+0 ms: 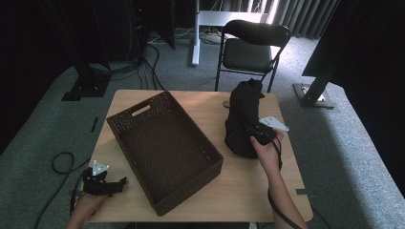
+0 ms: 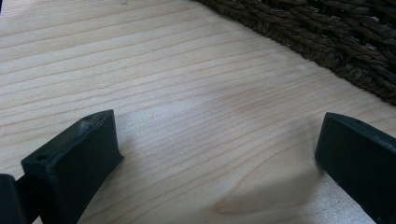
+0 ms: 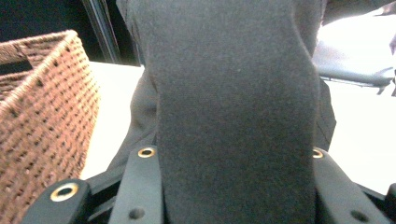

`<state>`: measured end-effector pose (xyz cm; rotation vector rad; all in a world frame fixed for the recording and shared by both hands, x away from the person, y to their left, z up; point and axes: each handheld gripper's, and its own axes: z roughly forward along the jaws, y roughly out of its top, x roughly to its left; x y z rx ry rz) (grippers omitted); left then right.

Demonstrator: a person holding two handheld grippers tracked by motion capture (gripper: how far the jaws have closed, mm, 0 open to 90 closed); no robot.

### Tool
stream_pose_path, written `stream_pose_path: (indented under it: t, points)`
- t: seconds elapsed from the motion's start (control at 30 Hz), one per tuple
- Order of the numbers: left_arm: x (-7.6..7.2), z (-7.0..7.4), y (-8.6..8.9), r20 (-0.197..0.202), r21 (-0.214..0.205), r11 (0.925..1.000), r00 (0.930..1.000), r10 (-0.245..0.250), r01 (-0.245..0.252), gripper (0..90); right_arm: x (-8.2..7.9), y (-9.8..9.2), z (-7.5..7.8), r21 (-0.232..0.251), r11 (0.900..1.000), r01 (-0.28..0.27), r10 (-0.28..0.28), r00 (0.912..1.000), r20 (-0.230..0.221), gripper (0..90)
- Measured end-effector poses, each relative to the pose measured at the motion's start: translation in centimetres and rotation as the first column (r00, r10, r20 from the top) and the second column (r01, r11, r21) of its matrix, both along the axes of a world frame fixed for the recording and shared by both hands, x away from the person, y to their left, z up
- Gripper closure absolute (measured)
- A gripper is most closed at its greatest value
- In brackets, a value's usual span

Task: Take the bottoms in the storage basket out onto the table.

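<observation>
Left gripper (image 1: 106,183): rests at the counter's (image 1: 248,191) near-left corner, jaws spread over bare wood, probably idle.

Wicker basket (image 1: 165,148): sits diagonally at mid-counter, open and empty, likely to receive the garment.

Black garment (image 1: 242,119): bunched, standing on the counter's right side, well apart from the basket.

Right gripper (image 1: 260,134): pinches a fold of the garment, apparently to carry it.

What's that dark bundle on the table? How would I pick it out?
Start at the wooden table and its big brown wicker basket. To the right of the basket, the right gripper is clamped on a bunched black cloth. It is soft, matte and crumpled, unlike the stiff woven basket.
</observation>
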<state>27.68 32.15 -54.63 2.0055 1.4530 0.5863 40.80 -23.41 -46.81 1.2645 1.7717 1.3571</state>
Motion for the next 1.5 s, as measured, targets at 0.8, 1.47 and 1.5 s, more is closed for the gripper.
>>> stream_pose_path:
  t: [0.8, 1.47, 1.5]
  points:
    - [0.0, 0.0, 0.0, 0.001, 0.0, 1.0, 1.0, 0.0, 0.0, 0.0, 1.9, 0.0, -5.1, -0.032, 0.9994, 0.014, -0.018, 0.9911, -0.131, 60.2]
    - [0.0, 0.0, 0.0, 0.0, 0.0, 1.0, 1.0, 0.0, 0.0, 0.0, 3.8, 0.5, -6.2, -0.018, 0.9981, -0.058, 0.054, 0.9794, -0.195, 34.0]
    - [0.0, 0.0, 0.0, 0.0, 0.0, 1.0, 1.0, 0.0, 0.0, 0.0, 3.8, 0.5, -6.1, -0.008, 0.998, -0.063, 0.06, 0.9795, -0.192, 31.7]
